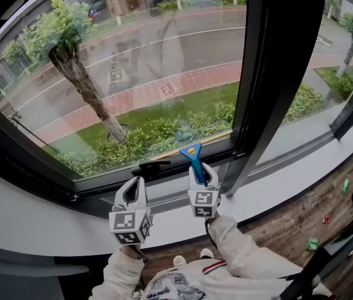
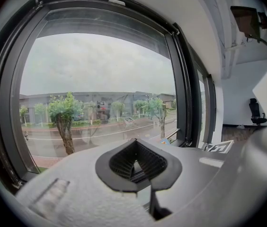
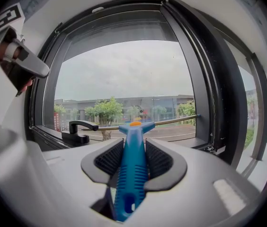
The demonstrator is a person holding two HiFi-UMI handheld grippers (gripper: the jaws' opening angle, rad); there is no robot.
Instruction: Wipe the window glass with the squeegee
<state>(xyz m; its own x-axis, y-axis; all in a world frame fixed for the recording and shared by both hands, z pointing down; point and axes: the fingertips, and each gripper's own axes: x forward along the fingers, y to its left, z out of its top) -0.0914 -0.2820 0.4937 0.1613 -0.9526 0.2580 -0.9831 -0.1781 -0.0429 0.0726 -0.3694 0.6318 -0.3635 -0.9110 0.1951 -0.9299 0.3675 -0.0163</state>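
Observation:
The squeegee [image 1: 191,156] has a blue handle and a thin blade lying along the bottom edge of the window glass [image 1: 139,61]. My right gripper [image 1: 203,179] is shut on the blue handle, just below the frame. In the right gripper view the handle [image 3: 133,150] runs out between the pads, and the blade [image 3: 171,121] stretches across the low part of the pane. My left gripper [image 1: 134,194] hovers to the left of it over the sill, shut with nothing in it. In its own view the left gripper [image 2: 136,164] faces the glass [image 2: 95,79].
A black window handle [image 1: 154,166] sits on the lower frame between the grippers, also in the right gripper view [image 3: 79,129]. A dark mullion [image 1: 276,86] bounds the pane on the right. The white sill [image 1: 289,174] and the wood floor [image 1: 314,214] with small items lie below.

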